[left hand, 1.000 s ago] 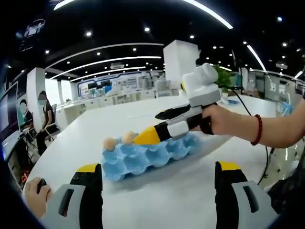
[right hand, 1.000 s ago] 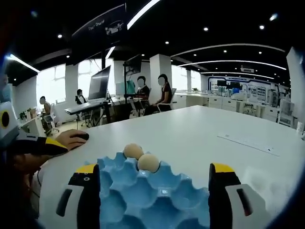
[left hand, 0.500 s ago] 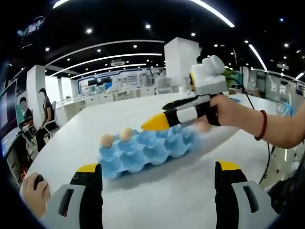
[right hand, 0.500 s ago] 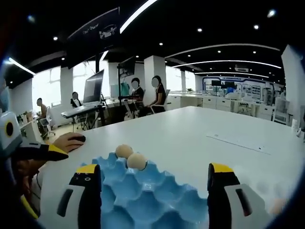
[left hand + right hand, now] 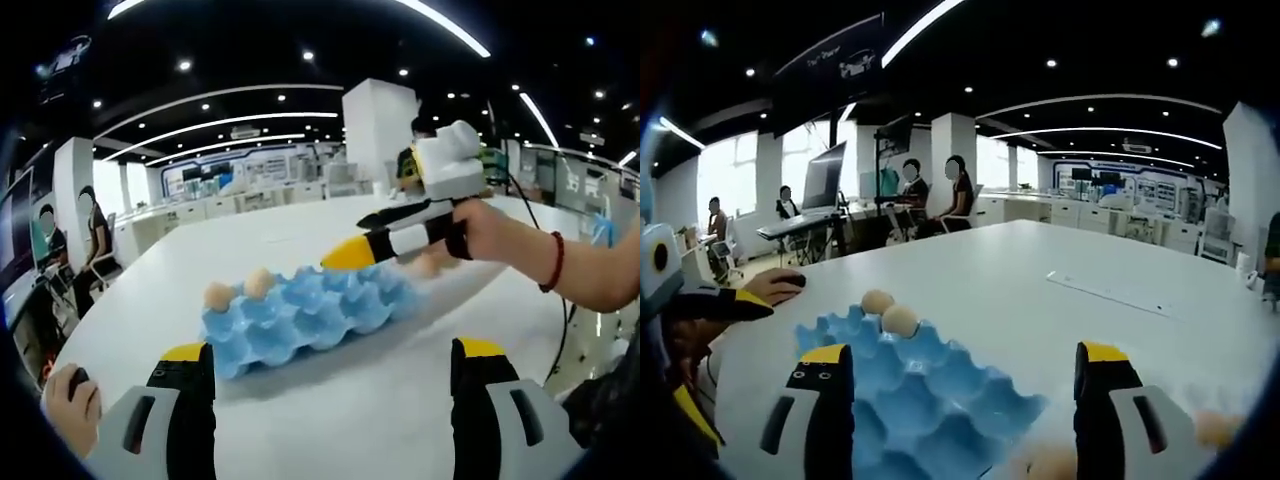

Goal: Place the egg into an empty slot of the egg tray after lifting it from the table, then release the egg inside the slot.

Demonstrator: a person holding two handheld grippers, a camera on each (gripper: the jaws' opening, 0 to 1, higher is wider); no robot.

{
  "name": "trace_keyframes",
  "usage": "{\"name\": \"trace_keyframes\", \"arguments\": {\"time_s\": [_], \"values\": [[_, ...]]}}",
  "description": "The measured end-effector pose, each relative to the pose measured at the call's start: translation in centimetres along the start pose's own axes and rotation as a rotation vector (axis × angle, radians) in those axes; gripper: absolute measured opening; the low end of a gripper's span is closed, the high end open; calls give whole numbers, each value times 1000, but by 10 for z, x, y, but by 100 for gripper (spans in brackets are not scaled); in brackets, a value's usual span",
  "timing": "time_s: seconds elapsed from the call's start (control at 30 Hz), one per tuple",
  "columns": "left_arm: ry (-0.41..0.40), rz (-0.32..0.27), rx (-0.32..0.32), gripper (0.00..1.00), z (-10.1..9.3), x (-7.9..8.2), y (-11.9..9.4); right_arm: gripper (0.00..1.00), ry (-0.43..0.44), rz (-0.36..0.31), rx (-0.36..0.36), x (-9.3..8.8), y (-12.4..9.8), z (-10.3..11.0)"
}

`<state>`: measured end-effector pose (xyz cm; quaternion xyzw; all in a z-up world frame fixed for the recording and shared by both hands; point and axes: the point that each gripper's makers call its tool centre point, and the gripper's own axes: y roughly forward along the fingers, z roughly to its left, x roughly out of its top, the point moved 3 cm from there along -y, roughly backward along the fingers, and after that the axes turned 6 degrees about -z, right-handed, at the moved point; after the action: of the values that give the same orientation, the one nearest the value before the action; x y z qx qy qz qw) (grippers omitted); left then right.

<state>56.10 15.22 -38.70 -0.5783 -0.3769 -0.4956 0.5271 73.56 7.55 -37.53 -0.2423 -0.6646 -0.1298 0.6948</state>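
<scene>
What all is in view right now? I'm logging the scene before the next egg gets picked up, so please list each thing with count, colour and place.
egg tray: one, blue, on the white table in front of both tools.
eggs in tray: two, tan, side by side in slots at one end of the tray.
loose eggs: at least two, tan, blurred, on the table just past the tray's near end in the right gripper view.
table: one, white, large.
bystanders: several, seated at desks in the background.
left tool: jaws black with yellow tips, apart, nothing between them.
right tool: same colours, jaws apart over the tray's near end, held by a hand.
</scene>
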Motion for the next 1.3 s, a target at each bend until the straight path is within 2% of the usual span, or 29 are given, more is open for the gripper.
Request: {"name": "trace_keyframes", "arguments": {"time_s": [0.67, 0.97, 1.3], "values": [[18, 12, -7, 100, -3, 1, 8, 94, 5, 0, -102, -8, -40, -39], [25, 12, -8, 100, -5, 2, 9, 93, 24, -14, -162, -5, -57, -64], [25, 16, -9, 100, -7, 1, 11, 92, 46, 9, -208, -13, -70, -82]]}}
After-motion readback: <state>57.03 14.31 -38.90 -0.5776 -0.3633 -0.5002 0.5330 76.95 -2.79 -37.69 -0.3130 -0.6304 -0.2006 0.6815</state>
